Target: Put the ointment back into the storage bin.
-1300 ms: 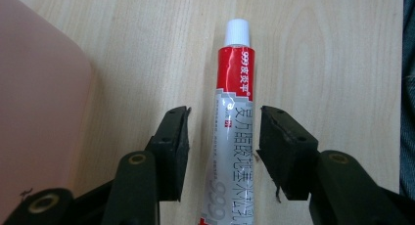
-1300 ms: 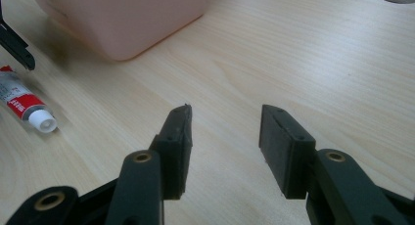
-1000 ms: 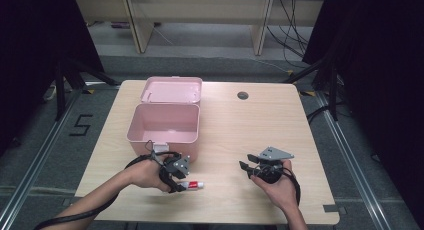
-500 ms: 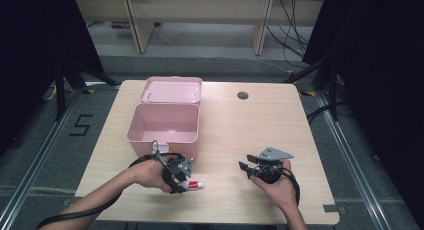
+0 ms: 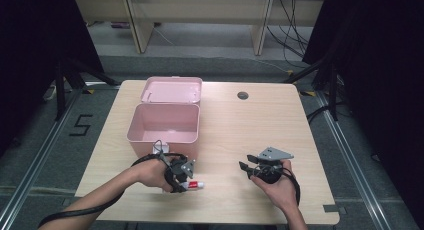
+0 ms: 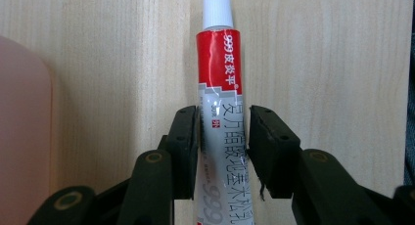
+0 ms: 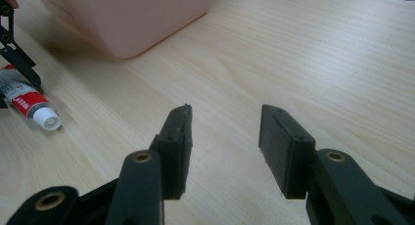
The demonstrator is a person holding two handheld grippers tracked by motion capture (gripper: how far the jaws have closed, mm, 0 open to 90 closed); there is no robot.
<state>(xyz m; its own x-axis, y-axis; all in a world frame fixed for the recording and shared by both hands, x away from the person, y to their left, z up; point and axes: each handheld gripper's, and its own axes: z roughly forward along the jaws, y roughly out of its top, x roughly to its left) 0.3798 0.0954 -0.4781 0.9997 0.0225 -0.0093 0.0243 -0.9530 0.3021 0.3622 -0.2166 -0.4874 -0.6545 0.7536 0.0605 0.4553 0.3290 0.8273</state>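
Observation:
A red and white ointment tube (image 6: 218, 63) with a white cap lies flat on the wooden table, near its front left (image 5: 196, 185). My left gripper (image 6: 222, 122) points down over the tube (image 5: 189, 182), one black jaw on each side of its body. The jaws have just been closing on it. The left pad is at the tube's edge and a thin gap shows at the right pad. My right gripper (image 7: 225, 122) rests low over bare wood at the front right (image 5: 245, 167), open with nothing between its jaws. The tube's cap end (image 7: 44, 118) lies far to its left.
An open pink box (image 5: 162, 136) stands just behind the left hand, with its lid (image 5: 171, 90) lying flat behind it. A round cable hole (image 5: 243, 95) sits near the table's far edge. Bare wood lies between the two hands.

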